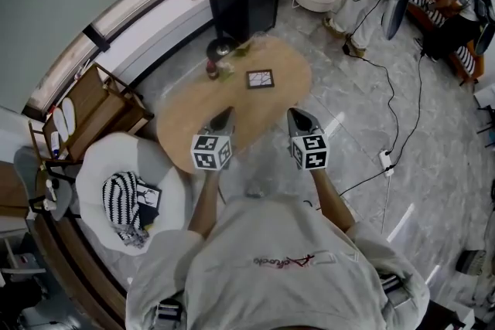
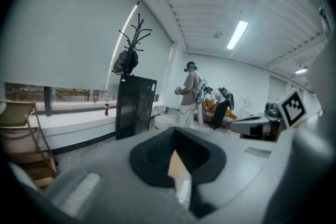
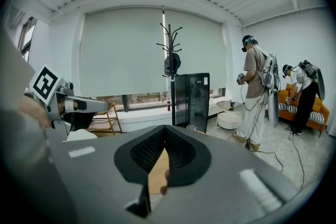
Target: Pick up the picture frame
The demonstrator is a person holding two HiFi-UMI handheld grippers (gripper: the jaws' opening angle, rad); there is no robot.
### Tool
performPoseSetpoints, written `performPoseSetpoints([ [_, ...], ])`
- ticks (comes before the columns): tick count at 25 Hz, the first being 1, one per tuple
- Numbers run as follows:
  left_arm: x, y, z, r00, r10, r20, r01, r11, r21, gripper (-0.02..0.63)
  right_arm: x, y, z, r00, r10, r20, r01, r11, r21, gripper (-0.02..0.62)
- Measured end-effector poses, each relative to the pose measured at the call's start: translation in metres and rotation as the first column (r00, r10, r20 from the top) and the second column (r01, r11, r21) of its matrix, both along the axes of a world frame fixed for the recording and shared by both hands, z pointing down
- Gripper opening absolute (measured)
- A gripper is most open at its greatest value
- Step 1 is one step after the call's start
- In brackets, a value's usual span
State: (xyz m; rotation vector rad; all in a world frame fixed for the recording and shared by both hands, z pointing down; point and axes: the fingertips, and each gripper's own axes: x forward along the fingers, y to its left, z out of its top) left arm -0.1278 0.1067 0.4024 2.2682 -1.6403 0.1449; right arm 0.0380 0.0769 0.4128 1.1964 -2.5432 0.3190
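Well inside the table (image 1: pixel 193 116) rim, the picture frame (image 1: pixel 261 79) lies amid bare wood.

Red script logo (image 1: pixel 282 261) running across shirt (image 1: pixel 255 297), lying upside down to head camera; letters blurring, possibly brand name, not readable. Black-and-white square markers showing on cube (image 1: pixel 211 152) of left gripper (image 1: pixel 223 114) and cube (image 1: pixel 309 151) of right gripper (image 1: pixel 297 114): patterns only. White sticker (image 3: pixel 199 80) sitting on black cabinet (image 3: pixel 191 99): print too small for reading.
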Motion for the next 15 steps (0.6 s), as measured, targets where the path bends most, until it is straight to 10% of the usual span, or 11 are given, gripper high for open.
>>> performPoseSetpoints([
  [15, -0.03, -0.061, 0.005, 0.999, 0.04, -0.007, -0.04, 0.999, 0.002, 0.0, -0.03, -0.054, 0.007, 0.999, 0.039, -0.009, -0.039, 0.999, -0.001, 0.005],
])
